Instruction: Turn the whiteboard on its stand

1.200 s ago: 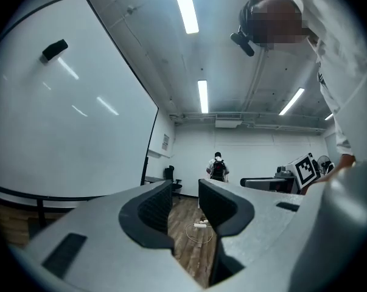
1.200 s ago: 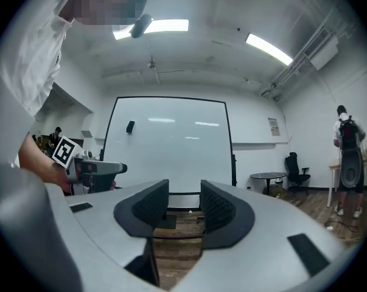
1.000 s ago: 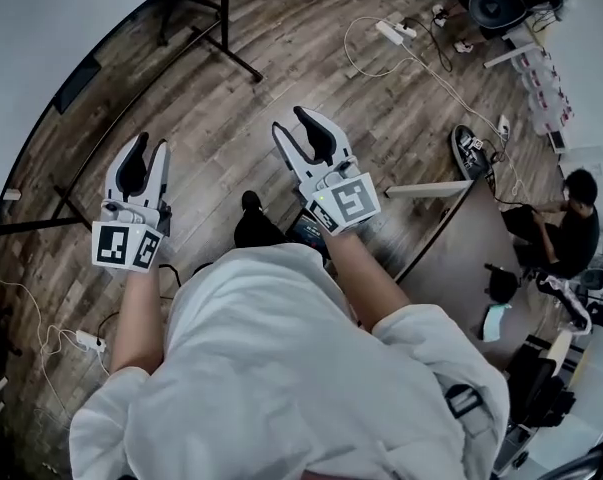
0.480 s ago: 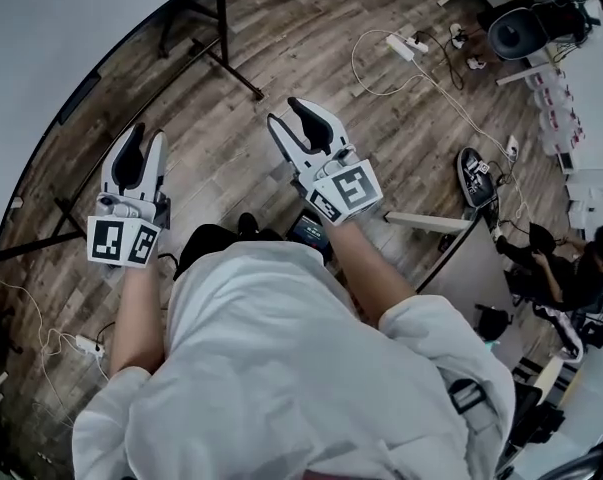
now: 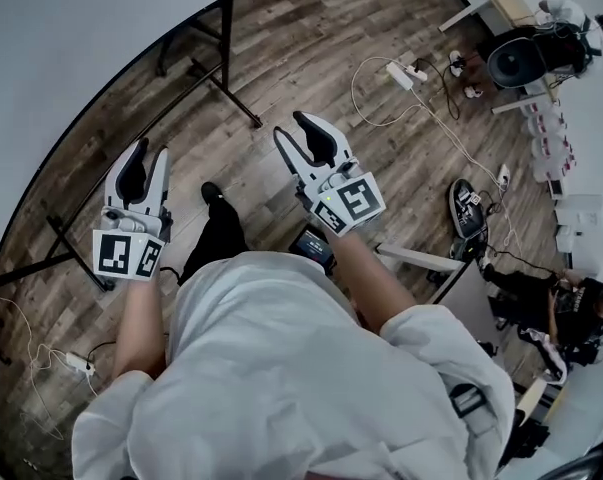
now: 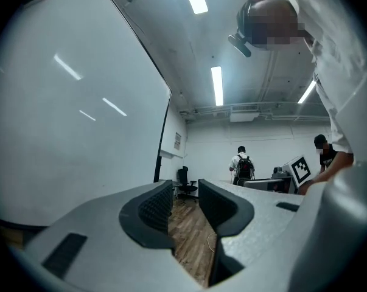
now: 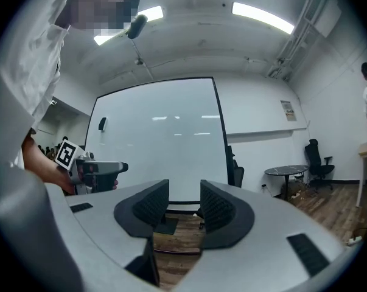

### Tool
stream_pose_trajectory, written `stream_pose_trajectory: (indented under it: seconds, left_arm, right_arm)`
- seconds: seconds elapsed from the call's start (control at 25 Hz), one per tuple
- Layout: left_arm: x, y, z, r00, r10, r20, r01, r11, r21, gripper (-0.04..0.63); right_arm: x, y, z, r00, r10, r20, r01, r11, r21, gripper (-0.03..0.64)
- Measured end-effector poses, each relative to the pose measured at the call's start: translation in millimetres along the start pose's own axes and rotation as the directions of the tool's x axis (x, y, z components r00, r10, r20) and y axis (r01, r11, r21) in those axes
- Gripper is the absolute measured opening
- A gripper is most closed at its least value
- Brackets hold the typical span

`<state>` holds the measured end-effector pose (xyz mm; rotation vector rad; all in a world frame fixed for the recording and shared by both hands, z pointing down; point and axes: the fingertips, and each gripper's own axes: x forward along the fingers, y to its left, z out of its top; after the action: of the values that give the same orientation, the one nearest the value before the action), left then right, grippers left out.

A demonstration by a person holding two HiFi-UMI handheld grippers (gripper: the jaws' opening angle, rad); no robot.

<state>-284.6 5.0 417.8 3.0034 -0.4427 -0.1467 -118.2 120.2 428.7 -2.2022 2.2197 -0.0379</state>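
The whiteboard (image 5: 61, 58) is a large white panel with a thin black frame, filling the upper left of the head view. Its black stand legs (image 5: 226, 63) rest on the wood floor. The right gripper view faces the whiteboard (image 7: 162, 145) straight on, a few steps away. My left gripper (image 5: 144, 165) is held out close to the board's lower edge, jaws open and empty. In the left gripper view the whiteboard (image 6: 80, 114) fills the left side. My right gripper (image 5: 303, 134) points at the floor between the stand legs, jaws open with nothing between them.
Power strips and cables (image 5: 401, 73) lie on the wood floor at upper right, near a fan-like device (image 5: 521, 63). A desk edge (image 5: 421, 260) and a seated person (image 5: 571, 308) are at right. A cable and power strip (image 5: 76, 363) lie at lower left. Office chairs and a round table (image 7: 286, 174) stand beside the board.
I have stepped toward the whiteboard. The stand legs and floor have shifted in the head view. Both grippers keep their open stance.
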Motion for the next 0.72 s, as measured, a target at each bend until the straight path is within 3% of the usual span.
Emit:
stream_pose_trajectory:
  seconds: [0.44, 0.72]
  left_arm:
    - [94.7, 104.2, 12.6, 0.998, 0.056, 0.031, -0.056, 0.998, -0.002, 0.137]
    - [123.4, 151.0, 22.0, 0.994, 0.095, 0.052, -0.096, 0.995, 0.01, 0.137]
  right_arm:
    - [150.0, -72.5, 29.9, 0.997, 0.073, 0.014, -0.072, 0.997, -0.014, 0.158]
    - [221.5, -109.2, 62.2, 0.991, 0.117, 0.058, -0.115, 0.992, -0.042, 0.173]
